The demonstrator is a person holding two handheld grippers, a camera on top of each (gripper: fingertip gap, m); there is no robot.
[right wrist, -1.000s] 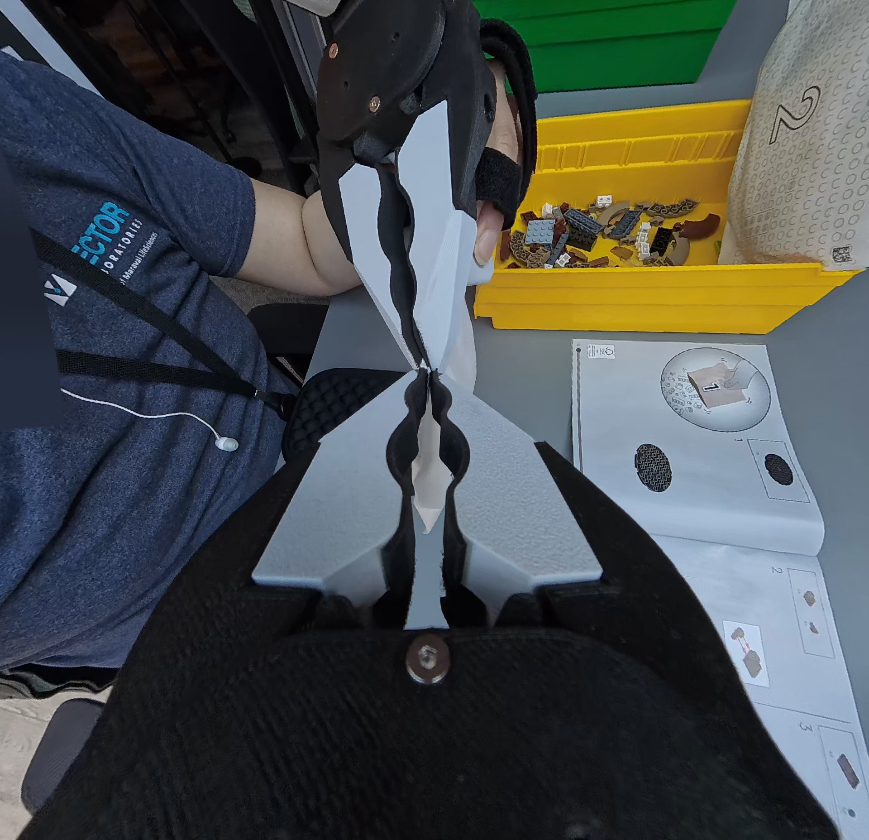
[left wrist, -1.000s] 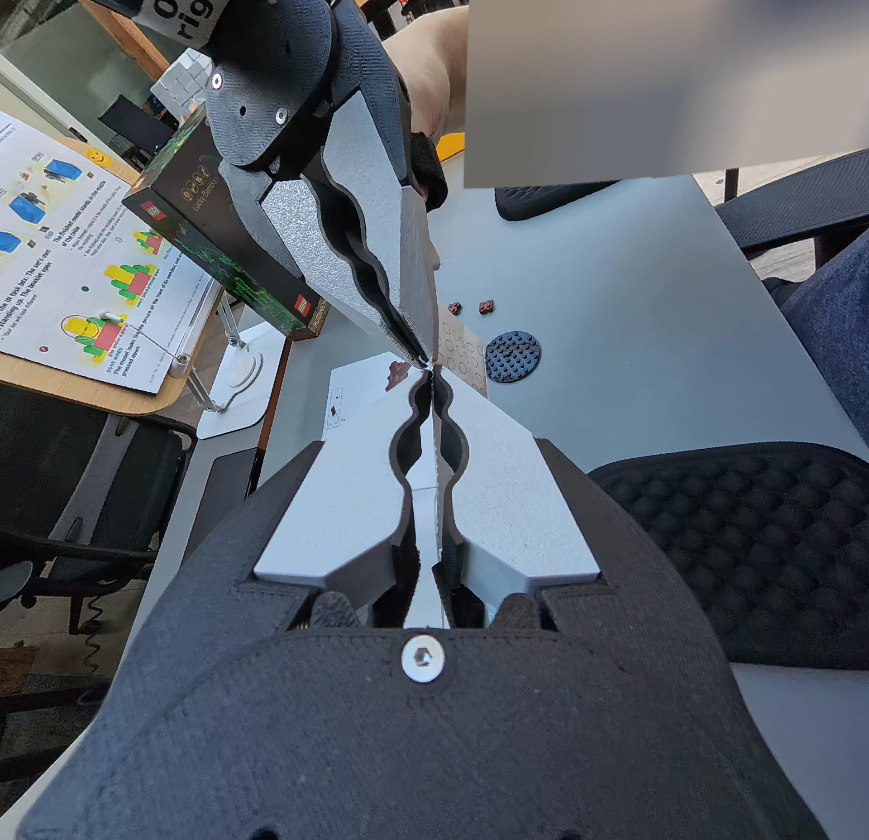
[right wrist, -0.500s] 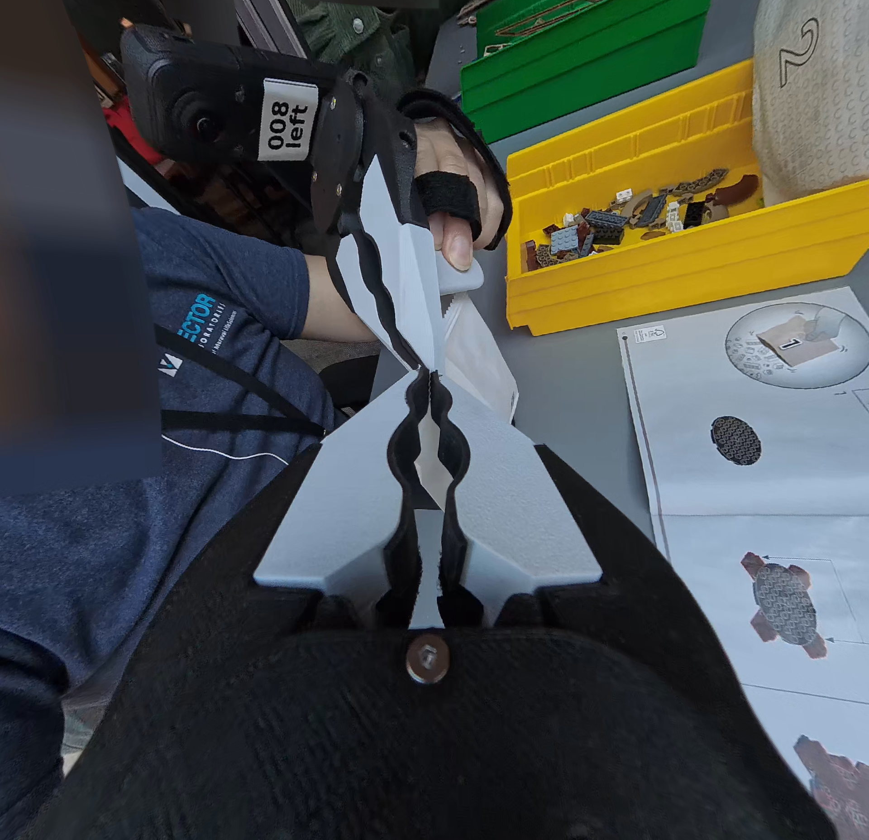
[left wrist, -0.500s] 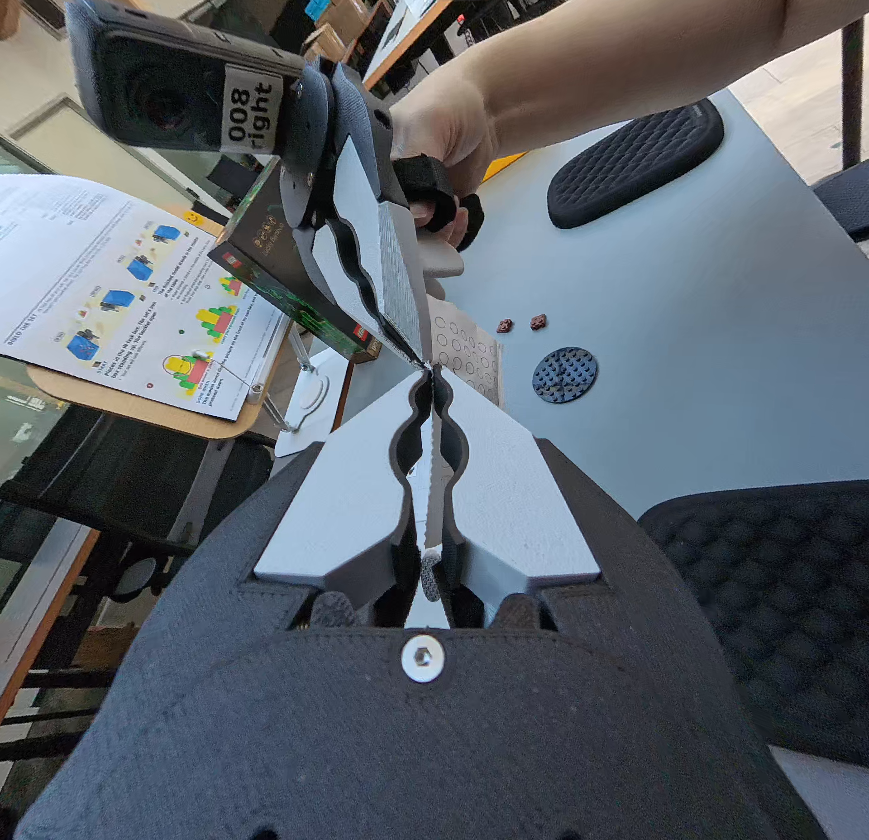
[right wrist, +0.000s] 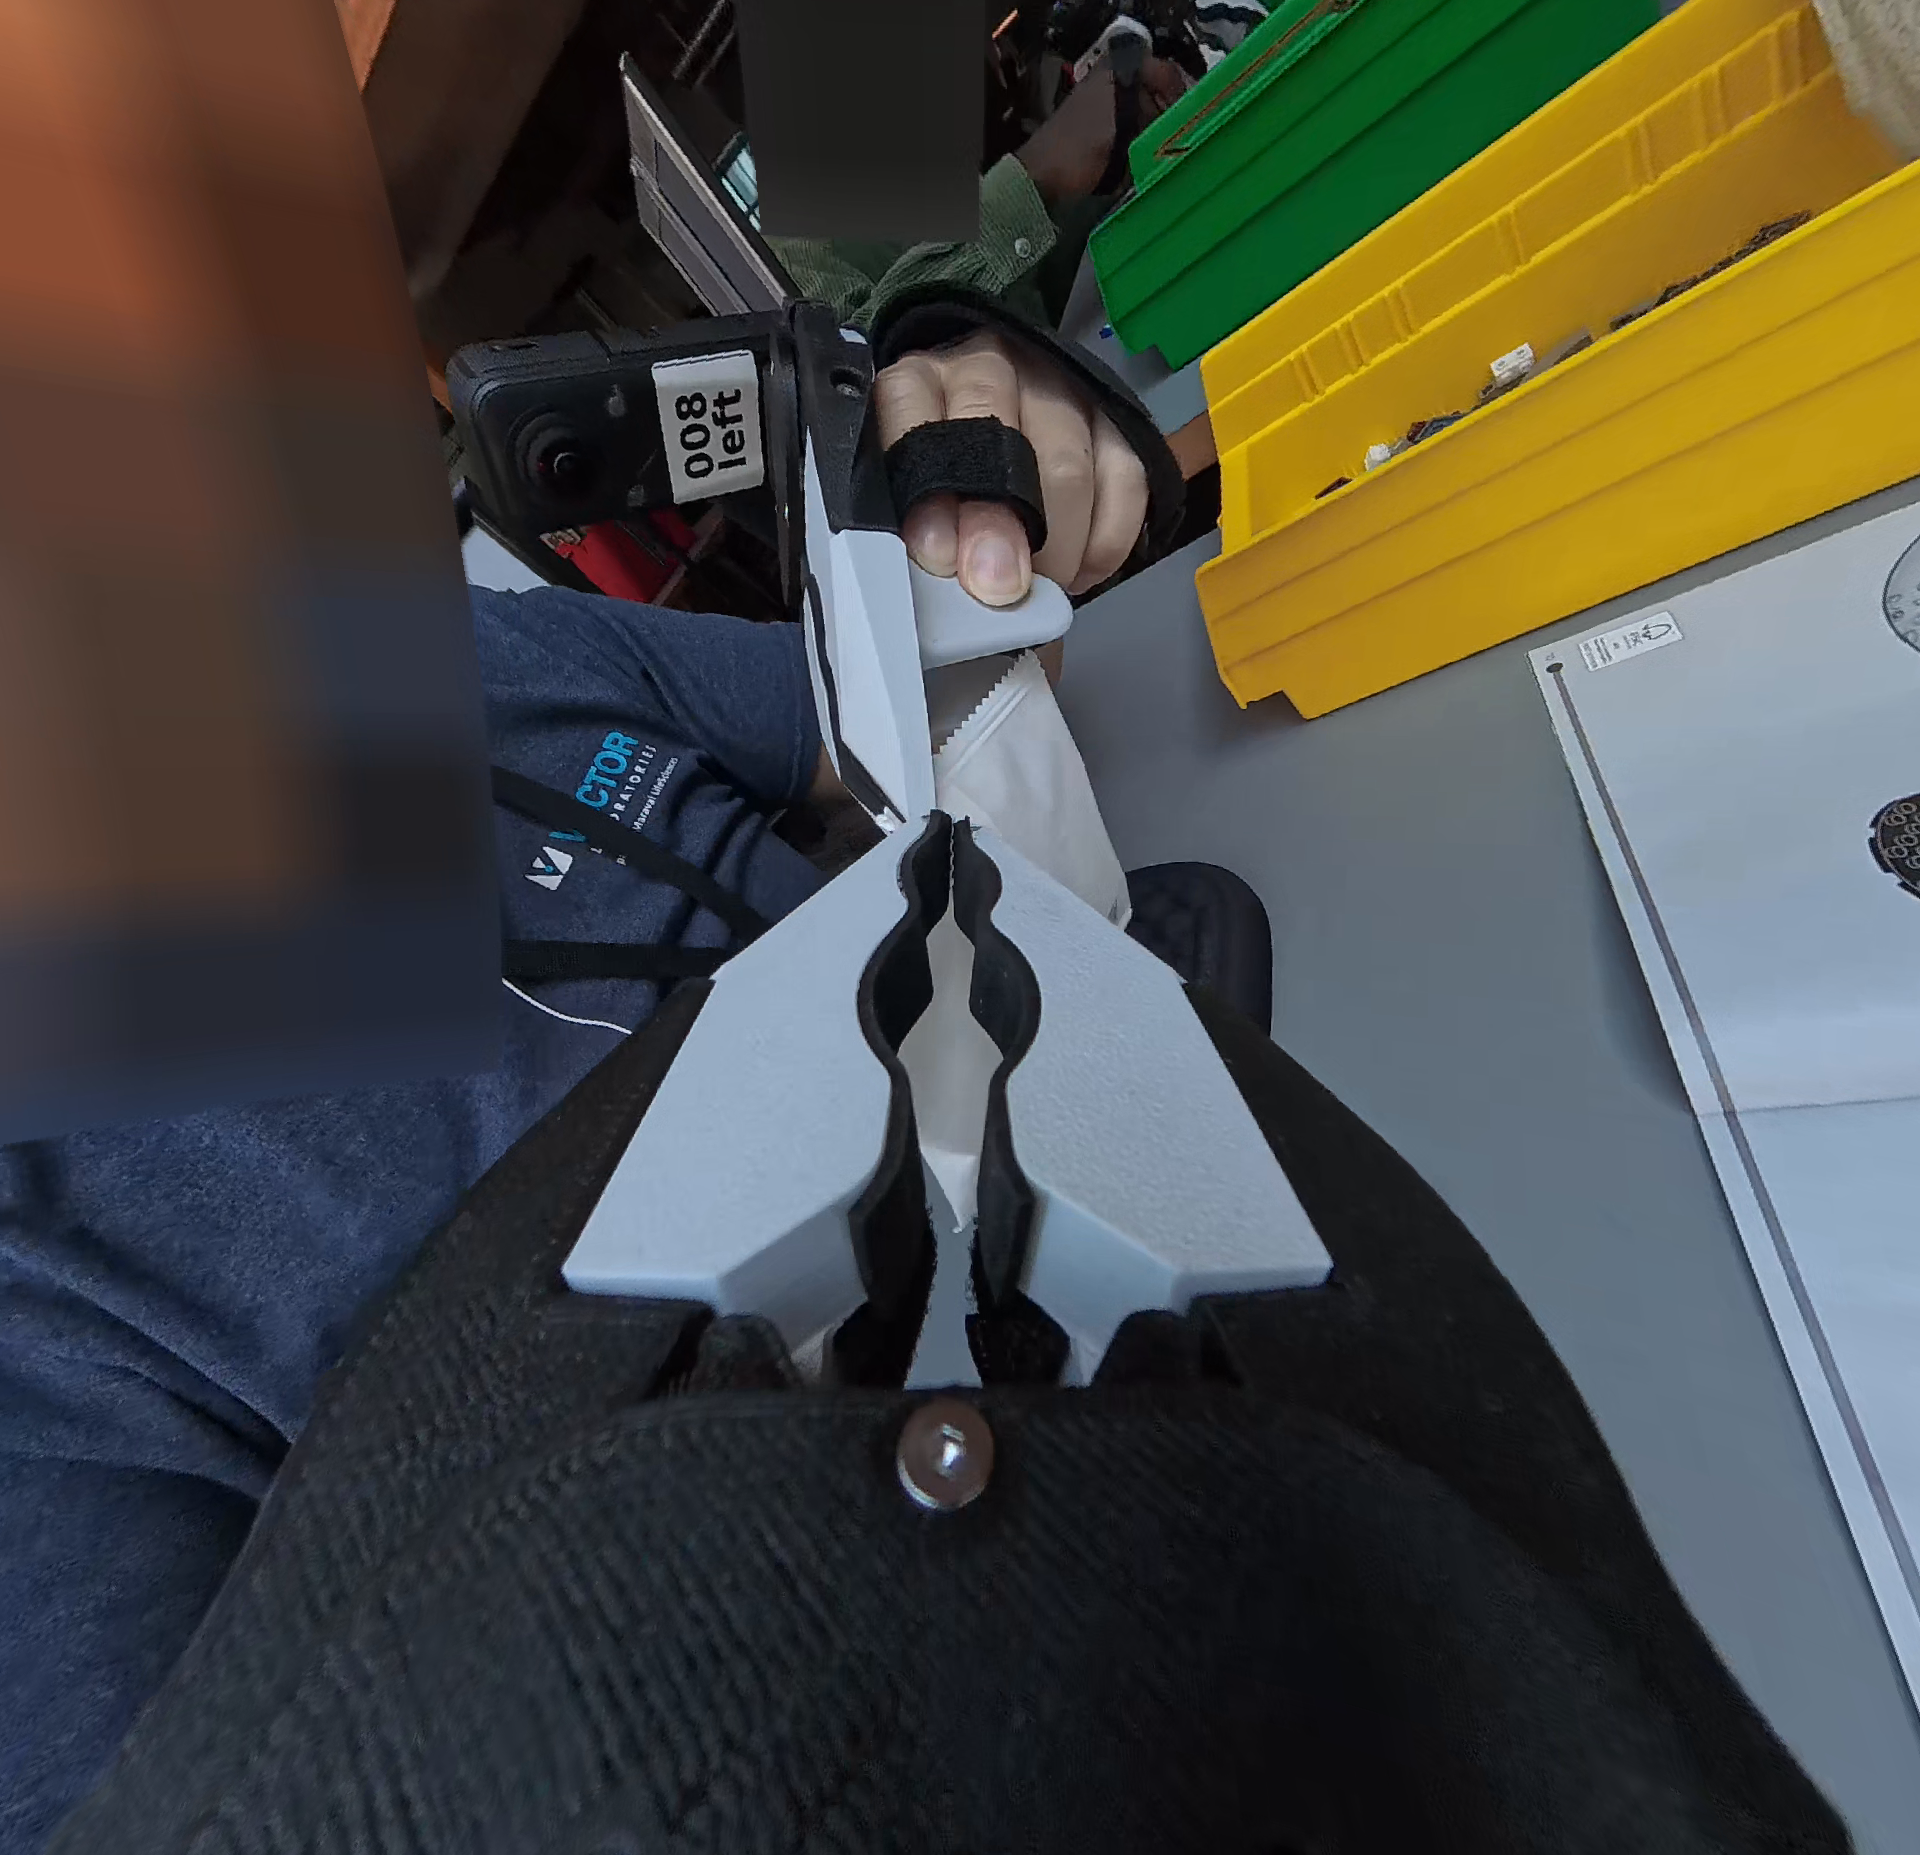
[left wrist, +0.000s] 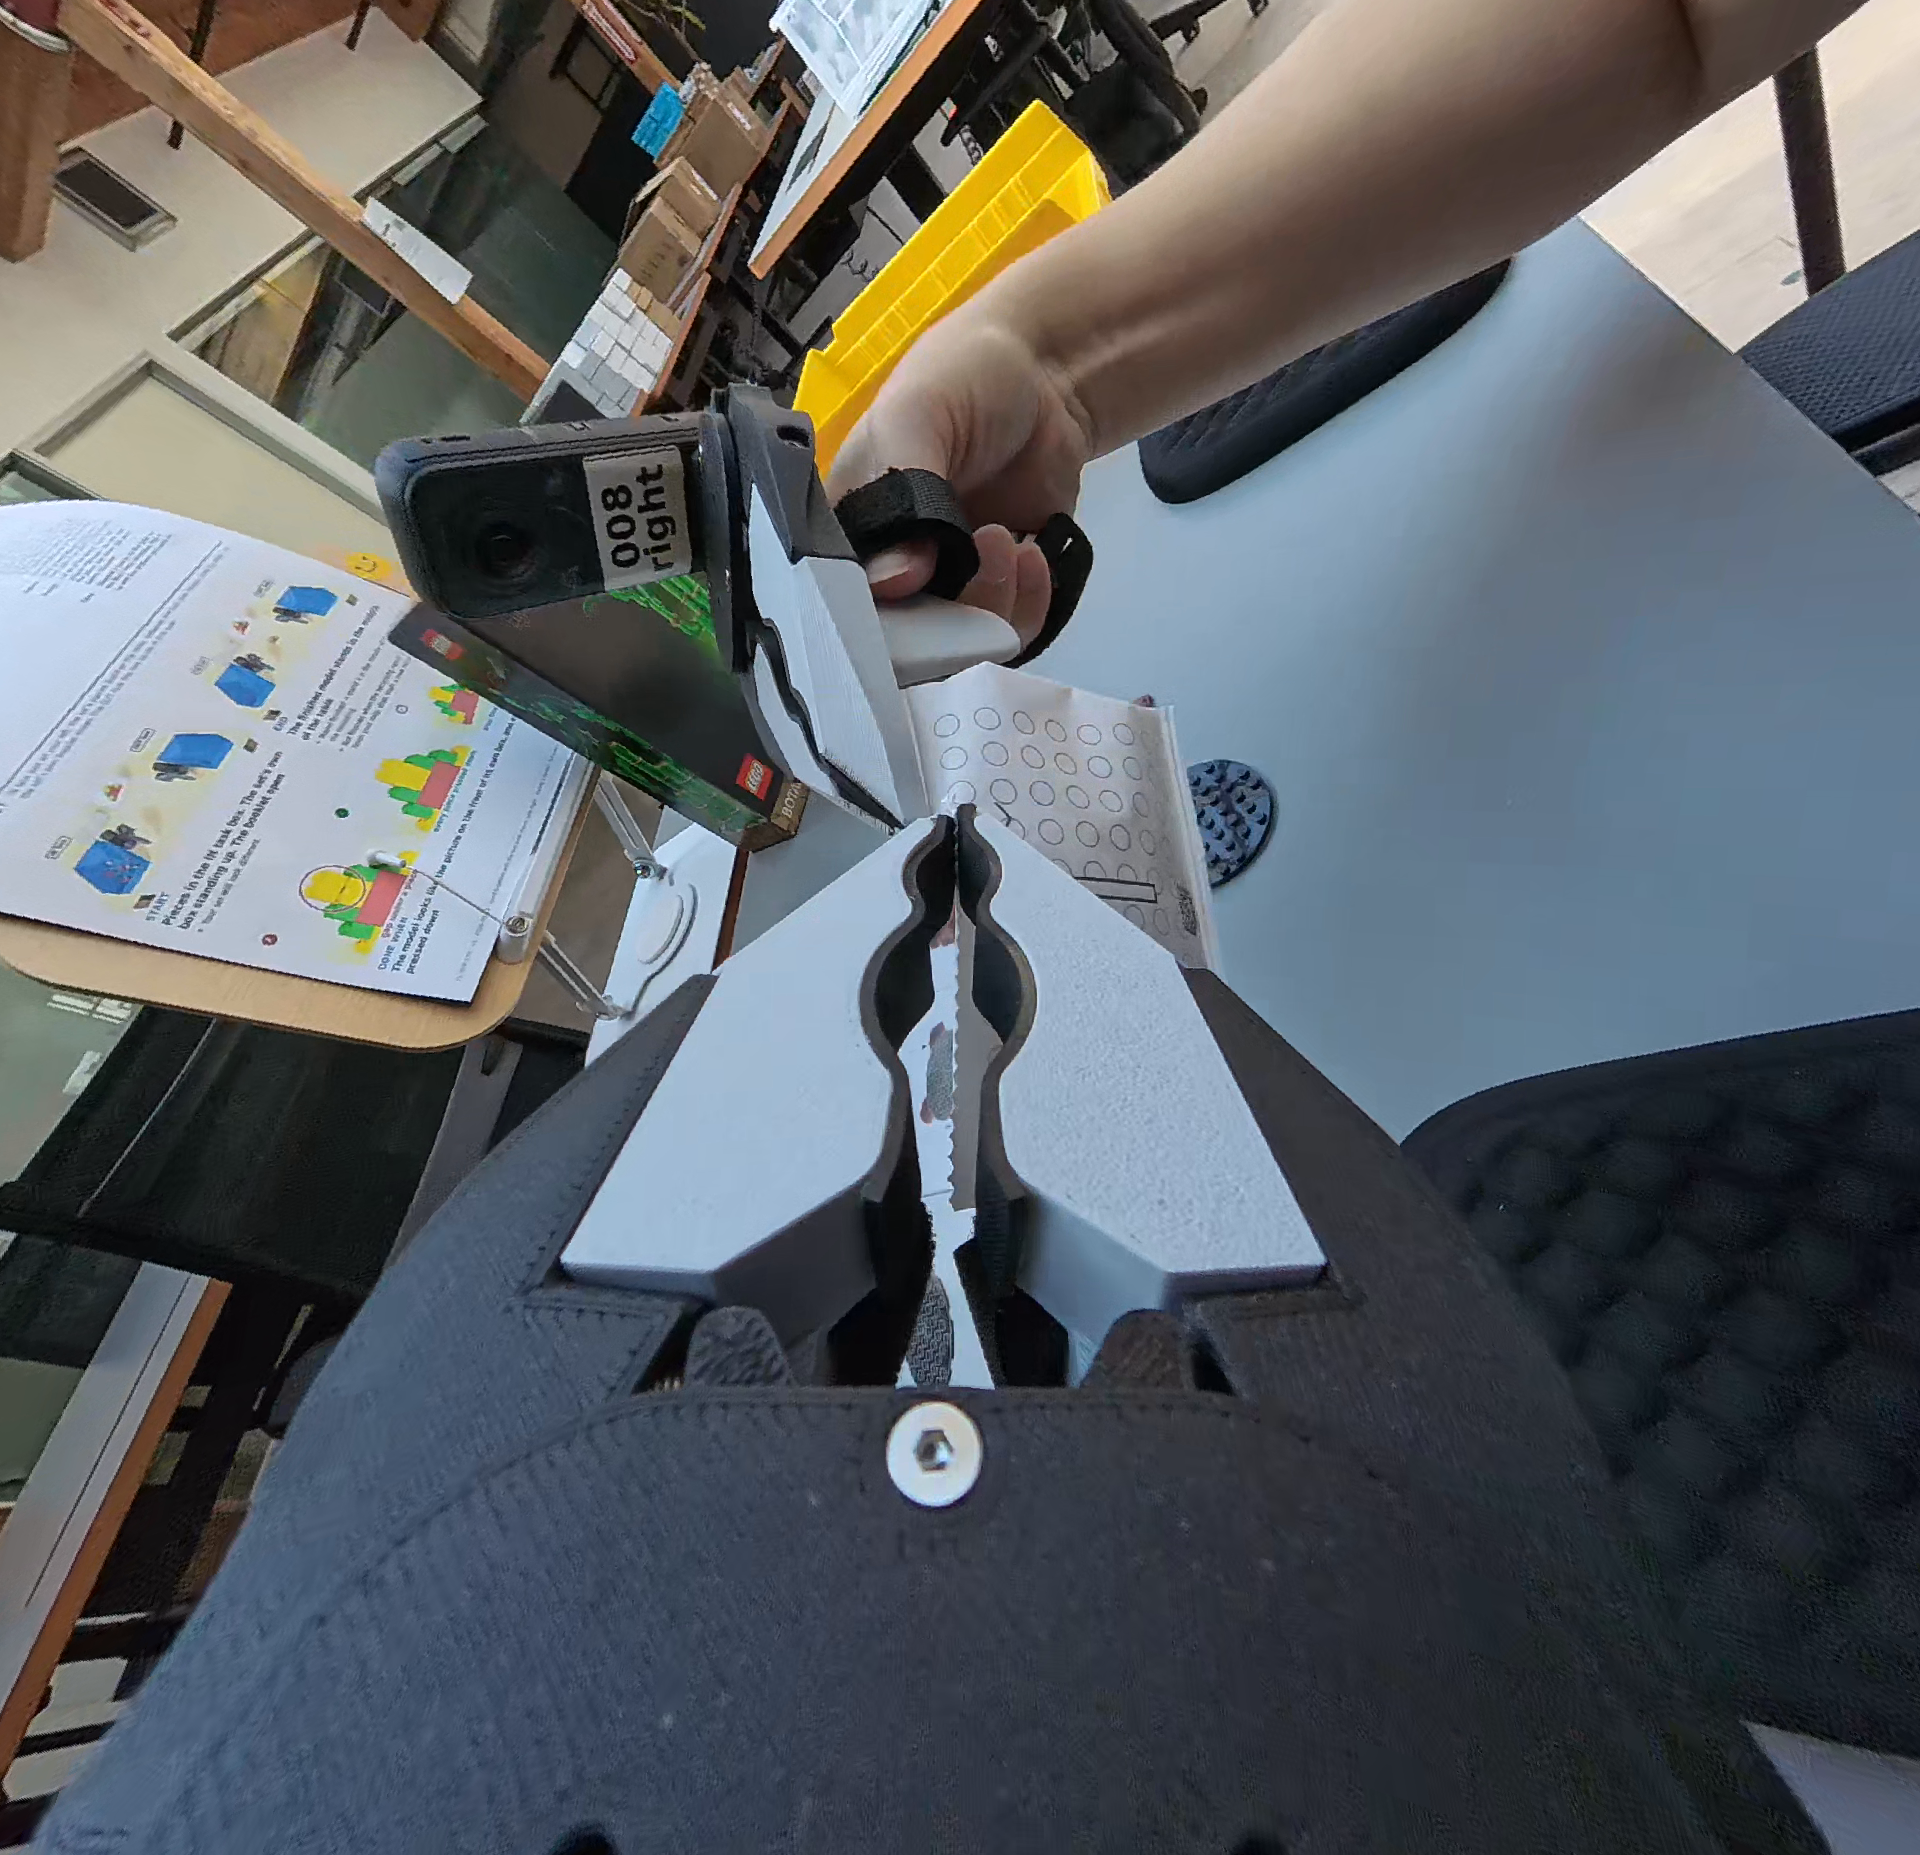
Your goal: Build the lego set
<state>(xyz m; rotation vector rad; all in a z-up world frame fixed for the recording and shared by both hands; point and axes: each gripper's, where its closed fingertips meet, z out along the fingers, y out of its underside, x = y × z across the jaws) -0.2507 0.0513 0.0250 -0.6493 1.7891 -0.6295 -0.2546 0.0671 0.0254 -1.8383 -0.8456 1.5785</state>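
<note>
Left gripper [left wrist: 954, 831]: fingers pressed together at the tips, clamped on the serrated top edge of a white paper parts bag [left wrist: 1049, 766]. The bag's edge runs down between the wavy black pads. Right gripper [right wrist: 948, 831]: fingers likewise closed, pinching the same paper bag [right wrist: 1023, 766] at its edge. The two grippers meet tip to tip, nearly touching, with the bag held in the air above the near part of the grey table [left wrist: 1507, 745].

Left wrist view, left to right: a printed instruction sheet [left wrist: 239, 766] on a wooden stand beyond the table's left edge; the dark Lego box [left wrist: 623, 725] propped behind the right gripper's camera; the bag's printed face with rows of circles; a dark round studded plate [left wrist: 1236, 803] lying flat on the table just beyond the bag, partly hidden by it; a black padded rest [left wrist: 1320, 403] at the far edge. The table surface to the right of the round plate is open.

Right wrist view only: a green bin [right wrist: 1382, 132] and a yellow bin [right wrist: 1558, 434] holding small mixed pieces along the far right, and the open building booklet [right wrist: 1766, 870] flat at the right edge. Grey table lies bare between bag and booklet. The hand [right wrist: 997, 475] holding the left gripper is strapped to its handle.
</note>
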